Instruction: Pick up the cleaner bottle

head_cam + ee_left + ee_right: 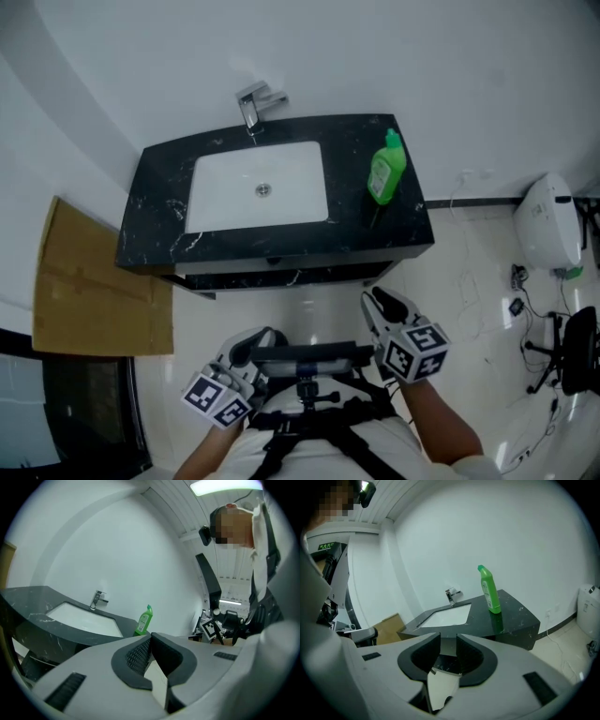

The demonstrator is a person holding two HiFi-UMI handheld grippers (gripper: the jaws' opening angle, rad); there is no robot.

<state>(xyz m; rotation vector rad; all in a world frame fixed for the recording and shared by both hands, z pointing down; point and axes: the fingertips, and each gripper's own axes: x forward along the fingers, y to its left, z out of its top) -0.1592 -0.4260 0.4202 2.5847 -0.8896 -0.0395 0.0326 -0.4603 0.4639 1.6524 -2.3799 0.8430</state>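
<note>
White wall (422, 56) backs a black counter (356, 234) with a sink (225, 187) set in it and a tap (249, 103) behind. On the counter's right end, beside the sink, the green bottle (385, 169) stands upright, untouched. Cardboard (94, 291) lies on the floor to the counter's left. Both grippers are close to the person's body, well short of the counter. The left gripper (151, 638) has its jaws pressed together with nothing in them. The right gripper (446, 639) has its jaws drawn in close, with only a narrow slit between them, and is empty. It points toward the counter, with the bottle up and to its right.
</note>
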